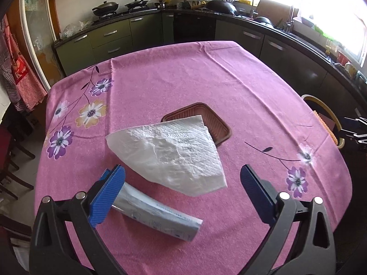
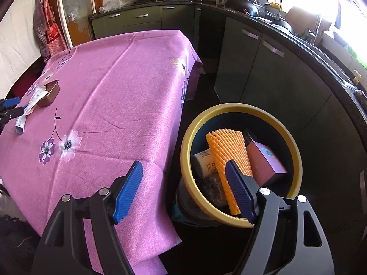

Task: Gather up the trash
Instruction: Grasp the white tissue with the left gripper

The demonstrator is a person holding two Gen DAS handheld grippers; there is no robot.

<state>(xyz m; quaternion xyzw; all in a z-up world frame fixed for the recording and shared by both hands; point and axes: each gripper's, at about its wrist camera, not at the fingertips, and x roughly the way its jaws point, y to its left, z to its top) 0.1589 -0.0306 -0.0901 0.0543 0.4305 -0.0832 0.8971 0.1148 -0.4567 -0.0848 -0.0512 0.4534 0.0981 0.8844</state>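
On the pink flowered tablecloth (image 1: 183, 73) a white paper napkin (image 1: 169, 153) lies partly over a brown plastic tray (image 1: 215, 123). A silver-blue tube-like wrapper (image 1: 158, 215) lies in front, its end under my left fingertip. My left gripper (image 1: 181, 183) is open and empty, just above the napkin's near edge. My right gripper (image 2: 183, 178) is open and empty, over the table's right edge beside the yellow-rimmed trash bin (image 2: 190, 137). The bin holds an orange foam net (image 2: 227, 151), a pink box (image 2: 263, 162) and a white cup (image 2: 204, 162). Napkin (image 2: 36, 96), tray (image 2: 51, 92) and wrapper (image 2: 20, 123) also show far left.
Dark kitchen cabinets (image 2: 263, 68) and a counter with pans curve behind and to the right. The bin rim (image 1: 325, 110) shows past the table's right edge. Aprons (image 1: 16, 68) hang at the left. A dark chair (image 1: 11, 160) stands left of the table.
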